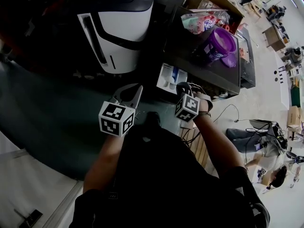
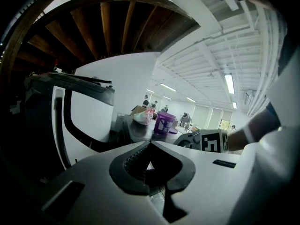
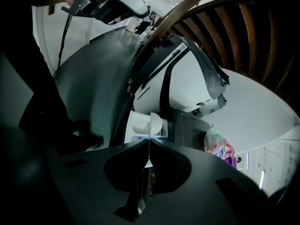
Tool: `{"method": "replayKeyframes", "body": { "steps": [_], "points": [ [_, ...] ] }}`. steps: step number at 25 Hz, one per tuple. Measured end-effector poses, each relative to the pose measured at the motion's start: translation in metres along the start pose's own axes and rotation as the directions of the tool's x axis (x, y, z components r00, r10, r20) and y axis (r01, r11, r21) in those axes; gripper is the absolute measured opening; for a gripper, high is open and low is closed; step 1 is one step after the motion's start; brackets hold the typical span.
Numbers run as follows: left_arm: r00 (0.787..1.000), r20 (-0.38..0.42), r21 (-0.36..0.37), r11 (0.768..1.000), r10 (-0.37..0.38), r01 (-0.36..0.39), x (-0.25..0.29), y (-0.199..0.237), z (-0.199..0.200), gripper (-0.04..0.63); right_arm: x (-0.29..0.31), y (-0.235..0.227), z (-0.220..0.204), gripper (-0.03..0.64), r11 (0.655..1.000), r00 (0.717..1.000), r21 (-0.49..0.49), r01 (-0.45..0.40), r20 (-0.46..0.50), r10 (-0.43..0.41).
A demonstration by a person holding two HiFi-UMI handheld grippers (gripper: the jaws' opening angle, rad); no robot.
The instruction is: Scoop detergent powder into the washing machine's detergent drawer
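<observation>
The big white-and-black washing machine (image 1: pixel 116 37) stands beside a dark low table (image 1: pixel 204 68) bearing a purple lidded plastic tub (image 1: pixel 221 44). The white detergent drawer with a blue compartment (image 1: pixel 170 77) shows at the table's near corner, probably to keep the powder's trip short. The right gripper (image 3: pixel 149 143) pinches the thin handle of a white plastic scoop (image 3: pixel 151 123), poised near the drawer with its bowl edge-on, load unreadable. The left gripper (image 2: pixel 150 145) is pressed together on nothing, seemingly idle, over a pale floor in an open, strip-lit hall.
</observation>
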State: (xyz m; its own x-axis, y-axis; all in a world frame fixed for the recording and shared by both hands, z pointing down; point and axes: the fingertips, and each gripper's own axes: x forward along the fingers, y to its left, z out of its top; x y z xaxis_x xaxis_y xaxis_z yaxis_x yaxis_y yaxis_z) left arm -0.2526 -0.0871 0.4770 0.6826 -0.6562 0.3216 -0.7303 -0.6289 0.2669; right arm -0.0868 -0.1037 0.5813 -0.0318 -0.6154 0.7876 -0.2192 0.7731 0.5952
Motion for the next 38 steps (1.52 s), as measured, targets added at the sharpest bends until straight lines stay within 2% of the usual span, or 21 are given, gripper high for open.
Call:
{"method": "replayKeyframes", "body": {
  "steps": [3,7,10,14,19,24,27,32,38],
  "points": [
    [1.000,0.001,0.002,1.000,-0.005,0.005,0.001,-0.004,0.000,0.008,-0.001,0.001,0.002,0.020,1.000,1.000,0.010,-0.008,0.010,0.008],
    [1.000,-0.005,0.008,1.000,-0.003,0.003,0.003,-0.007,0.001,0.008,-0.003,-0.003,0.005,0.020,0.996,0.999,0.086,-0.029,0.048,0.025],
    [1.000,-0.012,0.013,1.000,0.005,-0.005,0.004,-0.008,0.001,0.008,-0.005,-0.005,0.005,0.020,0.981,0.994,0.179,-0.069,0.091,0.053],
    [1.000,-0.018,0.022,1.000,0.017,-0.016,0.011,-0.011,0.004,0.008,-0.005,-0.008,-0.003,0.020,0.972,0.990,0.217,-0.089,0.122,0.064],
    [0.999,-0.024,0.028,0.999,0.038,-0.037,0.033,-0.023,0.009,0.008,-0.008,-0.019,-0.018,0.020,0.923,0.969,0.344,-0.174,0.228,0.097],
    [0.997,-0.034,0.048,0.997,0.069,-0.068,0.066,-0.048,0.019,0.008,-0.014,-0.042,-0.050,0.020,0.856,0.930,0.444,-0.265,0.351,0.106],
    [0.995,-0.031,0.063,0.993,0.098,-0.096,0.086,-0.064,0.029,0.008,-0.021,-0.058,-0.067,0.020,0.816,0.898,0.481,-0.320,0.429,0.100],
    [0.990,-0.018,0.086,0.987,0.139,-0.137,0.127,-0.091,0.045,0.008,-0.029,-0.085,-0.104,0.020,0.766,0.838,0.500,-0.403,0.537,0.090],
    [0.985,0.018,0.121,0.978,0.170,-0.171,0.164,-0.124,0.063,0.008,-0.041,-0.117,-0.153,0.020,0.709,0.771,0.527,-0.469,0.636,0.037]
  ]
}}
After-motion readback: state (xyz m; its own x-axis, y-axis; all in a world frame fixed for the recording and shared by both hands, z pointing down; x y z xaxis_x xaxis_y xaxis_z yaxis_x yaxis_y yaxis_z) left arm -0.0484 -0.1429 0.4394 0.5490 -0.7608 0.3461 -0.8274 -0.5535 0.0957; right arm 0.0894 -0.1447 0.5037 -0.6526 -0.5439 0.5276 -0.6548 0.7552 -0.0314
